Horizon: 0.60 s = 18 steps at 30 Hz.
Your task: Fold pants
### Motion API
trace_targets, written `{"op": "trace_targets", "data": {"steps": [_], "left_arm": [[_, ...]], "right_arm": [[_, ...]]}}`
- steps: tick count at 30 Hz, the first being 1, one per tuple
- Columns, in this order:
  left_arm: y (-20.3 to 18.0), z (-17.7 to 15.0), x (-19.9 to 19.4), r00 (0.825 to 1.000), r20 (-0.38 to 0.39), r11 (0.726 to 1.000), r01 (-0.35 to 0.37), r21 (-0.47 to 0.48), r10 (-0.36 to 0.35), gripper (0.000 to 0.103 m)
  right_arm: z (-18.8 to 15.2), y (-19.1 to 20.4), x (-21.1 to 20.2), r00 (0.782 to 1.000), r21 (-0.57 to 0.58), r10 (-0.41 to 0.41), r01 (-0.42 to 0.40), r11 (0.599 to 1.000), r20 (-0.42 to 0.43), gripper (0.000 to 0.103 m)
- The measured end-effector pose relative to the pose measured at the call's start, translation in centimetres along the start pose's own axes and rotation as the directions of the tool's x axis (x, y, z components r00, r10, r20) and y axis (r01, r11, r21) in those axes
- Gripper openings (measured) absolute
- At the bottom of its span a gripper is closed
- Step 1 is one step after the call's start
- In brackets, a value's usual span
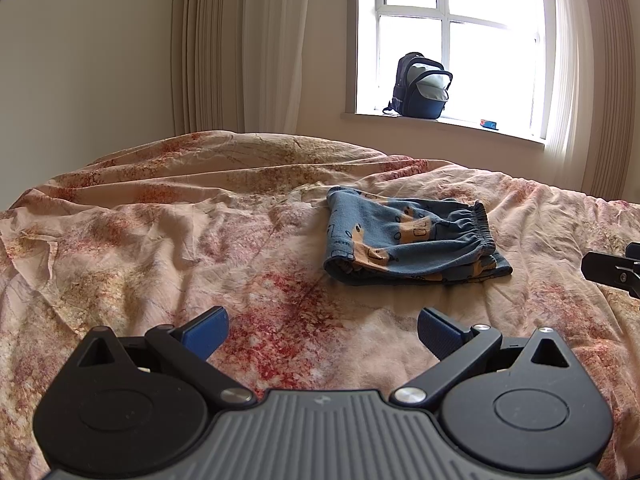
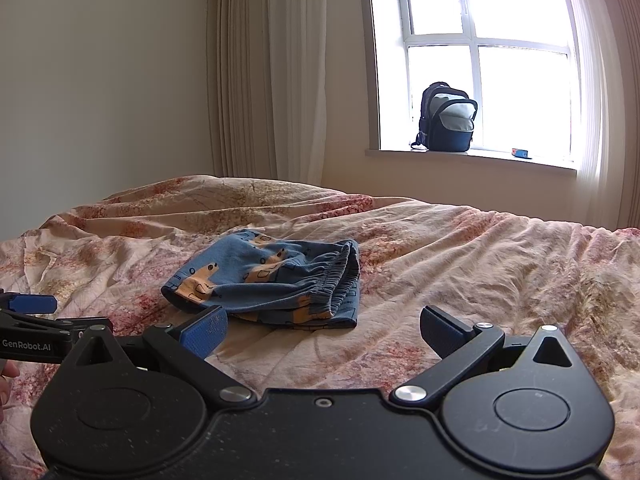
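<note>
Pants [image 1: 412,240], blue with tan print, lie folded in a compact stack on the floral bedspread [image 1: 160,240], elastic waistband toward the right side. Backpack [image 1: 420,86] stands on the windowsill [image 1: 460,124], top flap unzipped and hanging open; contents can't be made out. Small blue box [image 1: 490,124] also on sill. Left gripper [image 1: 322,334] hovers low over bare bedspread, near side of pants, jaws wide apart, empty. Right gripper [image 2: 322,334] just beside it, jaws also apart, empty. Wide free bedspread around the stack; far bed edge meets curtains [image 1: 240,48].
</note>
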State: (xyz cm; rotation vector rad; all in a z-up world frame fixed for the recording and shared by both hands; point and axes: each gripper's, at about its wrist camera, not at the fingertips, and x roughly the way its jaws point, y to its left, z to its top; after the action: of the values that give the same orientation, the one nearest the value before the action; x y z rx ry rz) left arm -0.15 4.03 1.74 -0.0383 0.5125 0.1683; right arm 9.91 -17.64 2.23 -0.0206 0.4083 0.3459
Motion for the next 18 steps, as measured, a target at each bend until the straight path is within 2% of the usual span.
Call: {"op": "trace_targets", "data": {"steps": [11,13,18], "left_arm": [[-0.04,-0.12,0.13,1.0,-0.008,1.0,0.003,0.001,-0.003,0.103],[-0.06,-0.07,0.21,1.0,-0.022,1.0,0.012,-0.01,-0.012,0.103],[-0.08,-0.03,0.33,0.998,-0.066,0.999,-0.021,-0.041,0.018,0.103]], "right_arm": [[0.01,-0.07,0.01,1.0,0.0,0.0,0.0,1.0,0.0,0.102],[-0.02,-0.08,0.02,1.0,0.001,0.001,-0.001,1.0,-0.001,0.102],[-0.22,0.21,0.12,1.0,0.0,0.009,-0.009,1.0,-0.005,0.102]]}}
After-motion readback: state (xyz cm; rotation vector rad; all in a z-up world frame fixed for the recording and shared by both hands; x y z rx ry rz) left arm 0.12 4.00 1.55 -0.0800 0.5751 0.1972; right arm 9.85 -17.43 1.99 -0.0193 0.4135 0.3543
